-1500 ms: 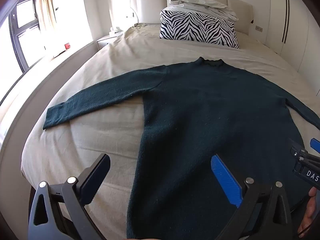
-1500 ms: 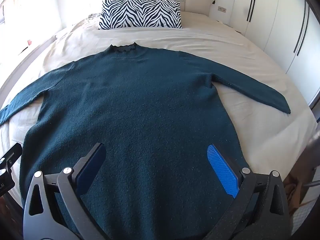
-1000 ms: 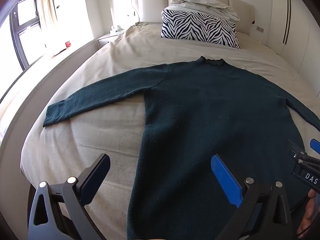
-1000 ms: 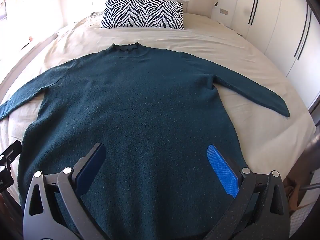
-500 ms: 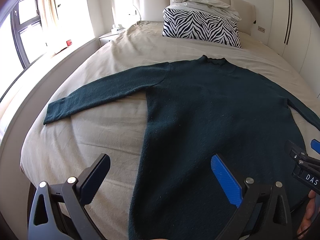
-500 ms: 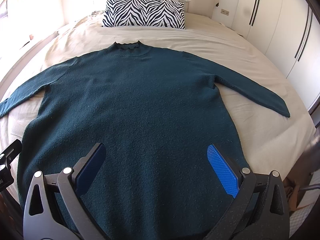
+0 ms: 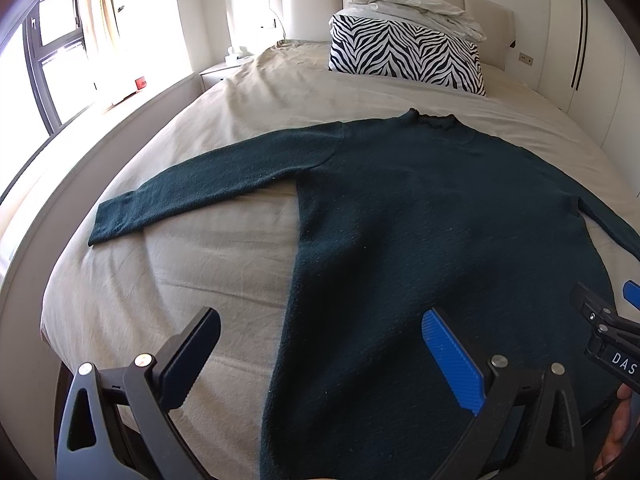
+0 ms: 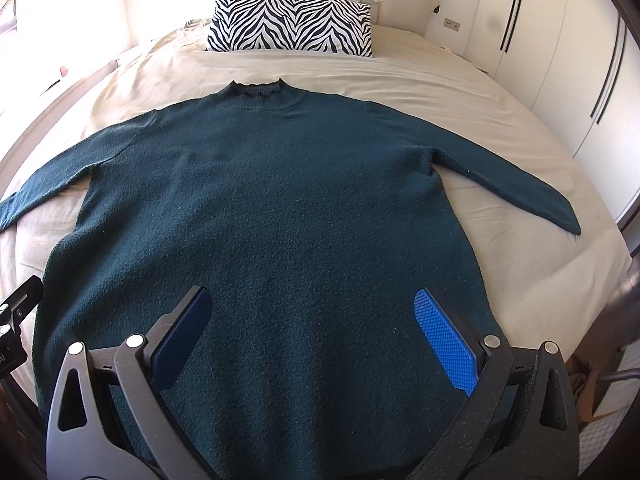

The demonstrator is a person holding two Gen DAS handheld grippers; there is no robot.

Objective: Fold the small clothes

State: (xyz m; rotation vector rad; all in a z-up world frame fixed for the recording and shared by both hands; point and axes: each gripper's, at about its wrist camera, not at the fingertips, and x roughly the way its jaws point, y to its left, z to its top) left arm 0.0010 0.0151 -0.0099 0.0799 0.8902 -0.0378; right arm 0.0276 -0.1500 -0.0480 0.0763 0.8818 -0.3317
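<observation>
Both grippers, left and right, hover with jaws spread, holding nothing, over the sweater lying flat on the bed; knit looks soft, limp, light, so pinch a sleeve cuff or hem.

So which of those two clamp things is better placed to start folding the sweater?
Probably the left gripper: it hangs open over the sweater's left edge, with the left sleeve ahead. The right gripper hangs open over the middle.
</observation>
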